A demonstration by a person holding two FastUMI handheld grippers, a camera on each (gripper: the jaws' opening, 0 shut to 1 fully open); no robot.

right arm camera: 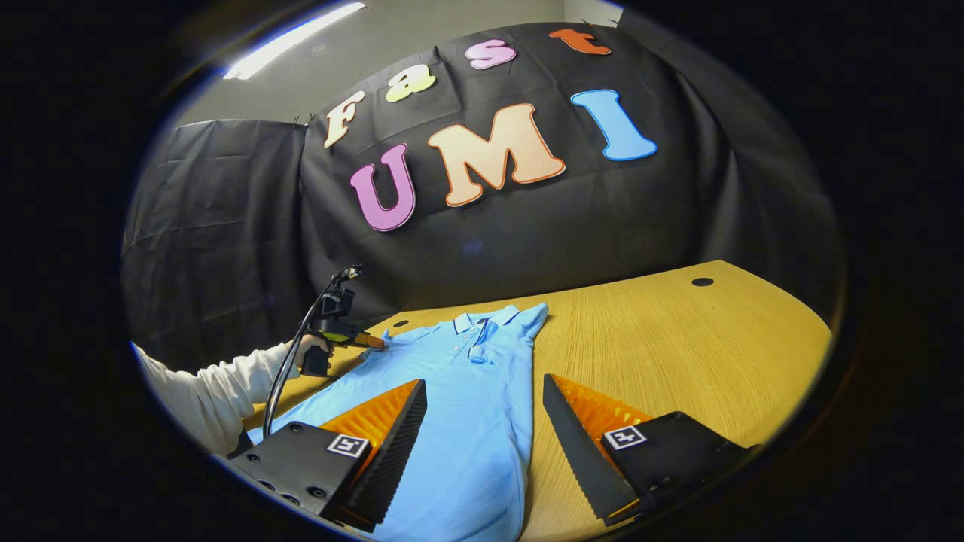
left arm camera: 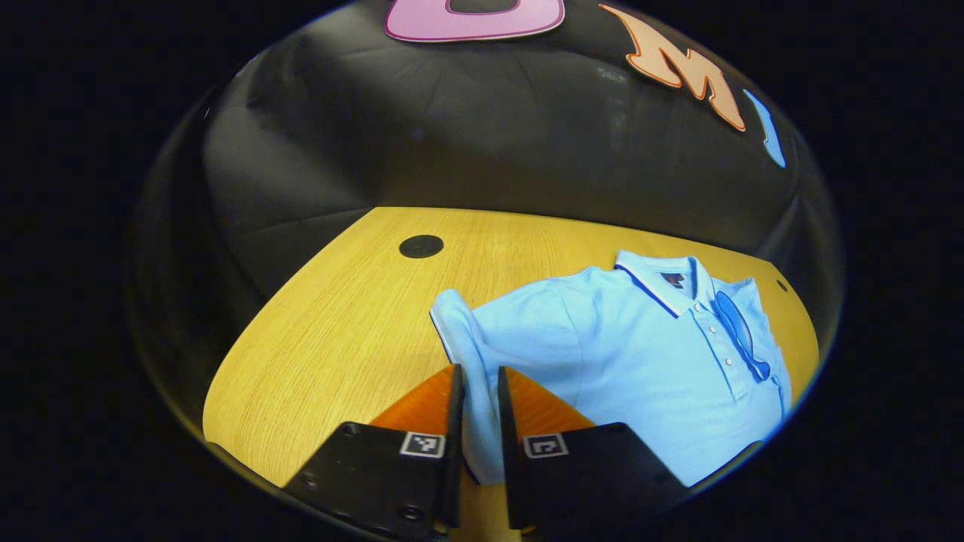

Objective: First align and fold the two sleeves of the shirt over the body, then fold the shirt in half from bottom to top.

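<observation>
In the left gripper view, the left tool (left arm camera: 478, 406) is clamped on the sleeve (left arm camera: 471, 354) of the shirt (left arm camera: 633, 354). The shirt body lies toward 2 o'clock from it, flat on the bench (left arm camera: 339, 316), collar farthest. In the right gripper view, the right tool (right arm camera: 482, 429) stands apart above the lower body, with the shirt's long axis running toward 12 o'clock. The fold is judged to travel toward 2 o'clock.

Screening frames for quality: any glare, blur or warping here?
Left gripper view: sharp; fisheye curves the table edge; shirt evenly lit, left tongs shut on its sleeve. Right gripper view: bright ceiling light streak top left; right tongs crisp, open.
</observation>
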